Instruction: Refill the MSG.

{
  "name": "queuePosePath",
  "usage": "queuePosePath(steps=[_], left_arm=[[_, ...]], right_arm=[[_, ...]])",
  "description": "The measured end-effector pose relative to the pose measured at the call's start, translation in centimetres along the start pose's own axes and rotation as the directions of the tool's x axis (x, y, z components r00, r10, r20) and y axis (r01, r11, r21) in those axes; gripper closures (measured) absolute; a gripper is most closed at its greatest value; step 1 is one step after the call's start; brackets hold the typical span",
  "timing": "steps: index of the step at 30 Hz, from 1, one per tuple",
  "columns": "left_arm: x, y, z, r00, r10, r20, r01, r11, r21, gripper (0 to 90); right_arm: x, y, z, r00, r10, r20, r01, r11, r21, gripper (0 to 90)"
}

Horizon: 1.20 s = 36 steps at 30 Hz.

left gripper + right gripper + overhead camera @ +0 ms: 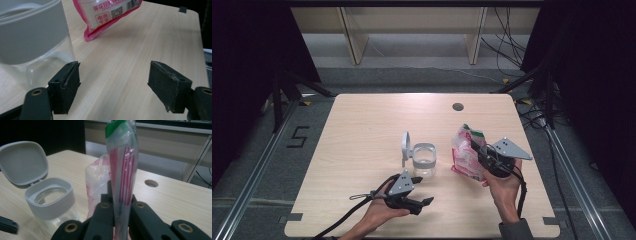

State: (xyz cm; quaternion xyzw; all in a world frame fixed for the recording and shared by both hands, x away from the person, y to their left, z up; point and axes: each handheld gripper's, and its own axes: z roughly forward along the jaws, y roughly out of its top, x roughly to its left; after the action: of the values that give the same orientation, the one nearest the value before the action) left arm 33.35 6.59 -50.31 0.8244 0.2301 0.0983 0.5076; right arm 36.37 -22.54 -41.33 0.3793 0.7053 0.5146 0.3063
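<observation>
My right gripper (478, 152) is clamped on the bag (465, 150), a pink-and-white plastic pouch with a green patch at one end; in the right gripper view the jaws are pressed together on a thin fold of the bag (122, 175), which rises upright between them. From above I see the bag held at the right half of the table (362, 125), just right of the jar (424, 160), and its lower edge sits close to the wood, though I cannot tell whether it touches. In the left gripper view the bag's (107, 17) pink sealed corner hangs tilted over the wood. The jar is clear glass with a grey collar, standing near the table's middle with its grey lid (405, 145) hinged open and upright on its left side. The right gripper view shows the jar (50, 200) open, its lid (23, 162) tipped back. My left gripper (428, 201) lies in my left hand (382, 212) just in front of the jar, pointing to the right, level with the table. Its jaws stand wide apart with nothing between them; in its own view the left pad (66, 85) is just beside the jar's (30, 37) glass wall, not touching it that I can see. A round hole (457, 106) sits near the table's far edge.
</observation>
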Motion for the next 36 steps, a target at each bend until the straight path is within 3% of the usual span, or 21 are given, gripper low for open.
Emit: queuePosePath(steps=[2, 3, 5, 8, 11, 14, 17, 18, 19, 20, 24, 25, 26, 28, 31, 34, 36], left_arm=[[0.0, 0.3, 0.9, 0.9997, -0.024, -0.001, 0.024, 0.9996, -0.013, 25.0], [0.1, 0.6, 1.6, 0.9994, -0.035, 0.006, 0.035, 0.9990, -0.026, 25.3], [-0.1, 1.0, 2.4, 0.9994, -0.025, -0.022, 0.024, 0.9994, -0.023, 25.9], [-0.7, 1.3, 3.7, 0.9992, -0.033, -0.025, 0.032, 0.9988, -0.038, 26.4], [-1.4, 1.2, 5.1, 0.9983, -0.009, -0.057, 0.008, 0.9997, -0.023, 27.0], [-1.3, 1.3, 5.9, 0.9971, -0.015, -0.075, 0.014, 0.9998, -0.015, 27.8], [-1.2, 1.6, 6.3, 0.9930, -0.031, -0.114, 0.025, 0.9984, -0.051, 28.7], [-1.0, 1.7, 6.1, 0.9926, -0.015, -0.121, 0.012, 0.9996, -0.026, 28.7], [-1.1, 1.7, 6.2, 0.9944, -0.036, -0.099, 0.032, 0.9984, -0.046, 28.8], [-1.1, 1.7, 6.2, 0.9948, -0.022, -0.100, 0.018, 0.9990, -0.040, 29.2], [-1.3, 1.8, 6.1, 0.9934, -0.022, -0.113, 0.017, 0.9990, -0.042, 31.2], [-1.3, 1.9, 6.1, 0.9925, -0.014, -0.121, 0.009, 0.9991, -0.042, 31.9], [-1.3, 2.0, 6.0, 0.9916, -0.007, -0.129, 0.001, 0.9992, -0.041, 32.3], [-1.2, 2.1, 6.0, 0.9922, -0.009, -0.124, 0.004, 0.9990, -0.044, 36.9], [-1.3, 2.3, 5.8, 0.9905, 0.017, -0.136, -0.026, 0.9979, -0.059, 46.8], [-1.5, 2.4, 5.9, 0.9906, 0.032, -0.133, -0.040, 0.9972, -0.062, 55.1], [-1.6, 2.4, 6.0, 0.9864, 0.047, -0.158, -0.057, 0.9966, -0.060, 61.2]], right_arm=[[0.1, 0.2, -0.2, 0.9988, 0.040, -0.028, -0.041, 0.999, -0.004, 90.0], [0.2, 0.3, -0.3, 0.9991, 0.039, -0.018, -0.039, 0.999, -0.001, 90.0], [0.0, 0.5, -0.6, 0.9995, 0.024, -0.020, -0.025, 1.000, -0.003, 90.0], [0.4, 1.0, -0.9, 0.9988, 0.034, -0.035, -0.035, 0.999, -0.019, 90.0], [0.8, 1.5, -1.3, 0.9992, 0.001, -0.040, -0.003, 0.999, -0.038, 90.0], [1.2, 1.9, -1.8, 0.9974, 0.017, -0.070, -0.021, 0.998, -0.058, 90.0], [1.6, 2.3, -2.2, 0.9962, 0.022, -0.085, -0.028, 0.997, -0.072, 90.0], [1.7, 2.5, -2.2, 0.9960, 0.003, -0.090, -0.011, 0.997, -0.079, 90.0], [1.9, 2.6, -2.4, 0.9955, 0.003, -0.095, -0.009, 0.997, -0.071, 90.0], [2.2, 2.6, -2.5, 0.9943, 0.008, -0.106, -0.017, 0.996, -0.084, 90.0], [2.8, 3.0, -2.9, 0.9925, -0.009, -0.122, -0.002, 0.996, -0.085, 90.0], [3.1, 3.1, -3.0, 0.9925, 0.009, -0.122, -0.019, 0.997, -0.081, 90.0], [3.2, 3.2, -3.1, 0.9912, -0.013, -0.132, 0.002, 0.997, -0.083, 90.0], [3.4, 3.4, -3.2, 0.9909, -0.023, -0.133, 0.011, 0.996, -0.088, 90.0], [3.8, 3.5, -3.2, 0.9887, -0.031, -0.147, 0.017, 0.995, -0.097, 90.0], [4.1, 3.5, -3.2, 0.9874, -0.013, -0.158, 0.000, 0.996, -0.086, 90.0], [4.4, 3.5, -3.1, 0.9880, -0.009, -0.154, -0.004, 0.997, -0.080, 90.0]])
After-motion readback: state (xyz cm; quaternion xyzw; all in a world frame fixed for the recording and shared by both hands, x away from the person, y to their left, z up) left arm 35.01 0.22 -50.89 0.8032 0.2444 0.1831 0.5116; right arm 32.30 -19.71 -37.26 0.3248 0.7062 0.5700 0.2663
